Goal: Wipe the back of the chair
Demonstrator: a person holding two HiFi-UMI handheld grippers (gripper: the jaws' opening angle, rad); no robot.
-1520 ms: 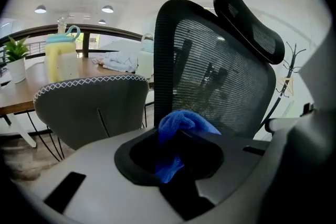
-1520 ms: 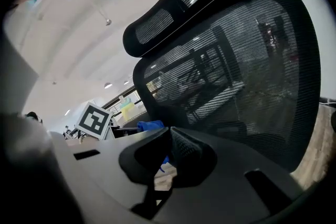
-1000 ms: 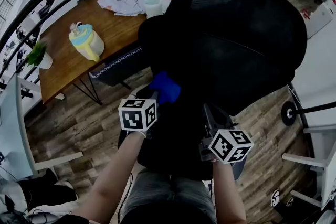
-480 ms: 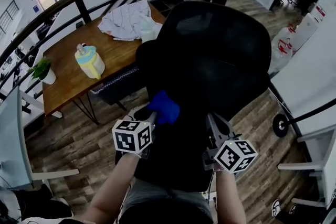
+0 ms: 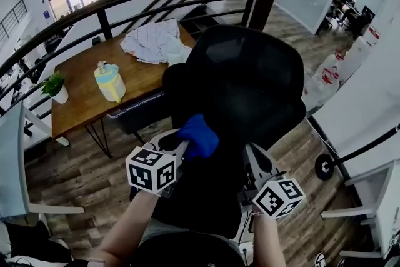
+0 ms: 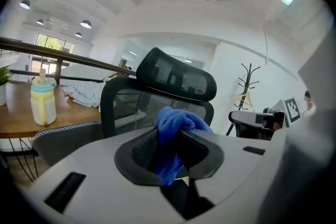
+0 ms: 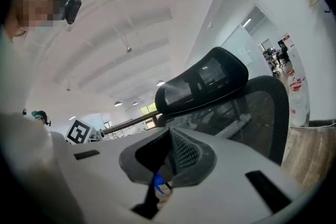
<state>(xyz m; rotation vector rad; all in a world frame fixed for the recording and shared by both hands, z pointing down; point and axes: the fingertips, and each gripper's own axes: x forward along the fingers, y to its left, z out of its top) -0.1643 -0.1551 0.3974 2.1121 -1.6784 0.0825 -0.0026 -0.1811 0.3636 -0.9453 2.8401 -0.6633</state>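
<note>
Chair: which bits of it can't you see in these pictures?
- Base and wheels of the chair: head view, covered by its own backrest and the person's arms.
- Part of the backrest: left gripper view, behind the blue cloth that the left gripper holds.
- Lower backrest: right gripper view, behind the right gripper's own body.
- Whether the cloth touches the chair: no view settles it.

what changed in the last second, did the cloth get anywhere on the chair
Both grippers slid lower in the head view, seemingly drawn back toward the person. The chair looks smaller and higher, so the camera moved too. Nothing was grabbed or released: the left gripper still clamps the blue cloth, and the right gripper stays shut and empty. Cloth-to-chair contact is unclear.
</note>
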